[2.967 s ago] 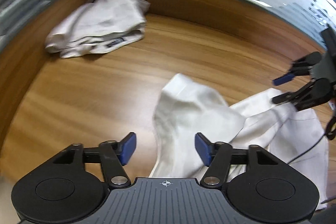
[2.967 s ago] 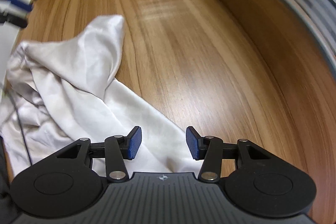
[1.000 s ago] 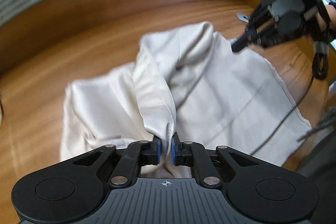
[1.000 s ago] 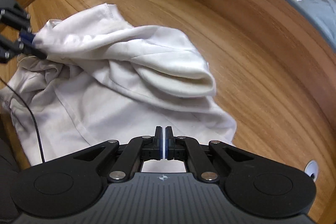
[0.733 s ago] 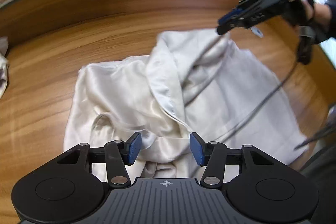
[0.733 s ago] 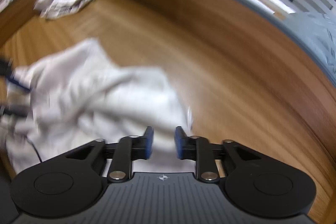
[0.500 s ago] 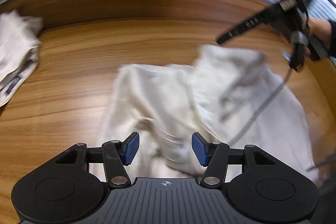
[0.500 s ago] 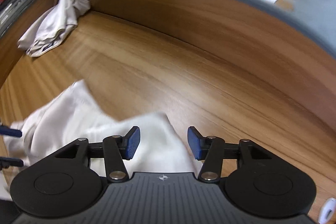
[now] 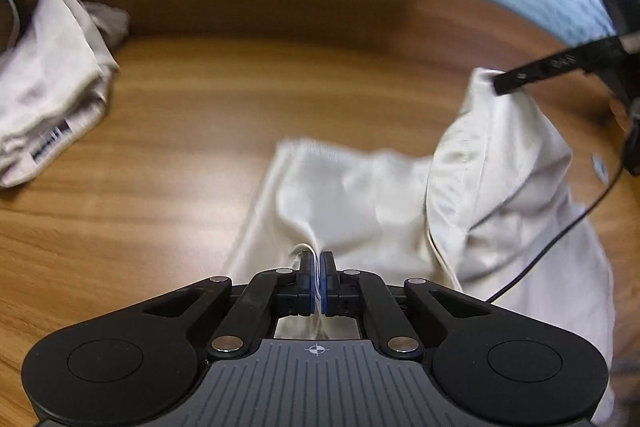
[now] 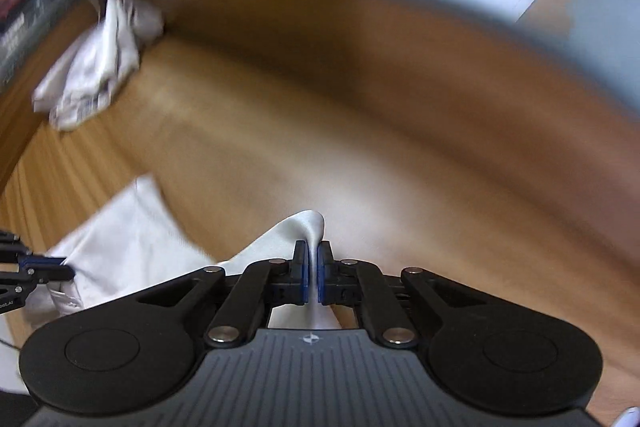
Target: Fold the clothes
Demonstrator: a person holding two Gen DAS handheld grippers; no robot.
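A cream-white garment [image 9: 360, 195] lies crumpled on the wooden table [image 9: 192, 115]. In the left wrist view my left gripper [image 9: 318, 267] is closing on a pinched fold at the garment's near edge, and its blue pads press the cloth. The right gripper [image 9: 496, 89] comes in from the upper right and holds up another corner. In the right wrist view my right gripper [image 10: 313, 263] is closing on a raised peak of the garment [image 10: 132, 239], pads tight on the fabric. The left gripper [image 10: 60, 273] shows at the left edge.
A second pale garment [image 9: 48, 87] with a dark label lies bunched at the table's far left corner, also seen as a blurred heap [image 10: 100, 67]. A raised wooden edge runs along the back of the table. A black cable [image 9: 560, 239] hangs across the garment on the right.
Both grippers let go, opened wide, shifted across the garment and closed again on new pinches of fabric. The right gripper now lifts a corner off the table.
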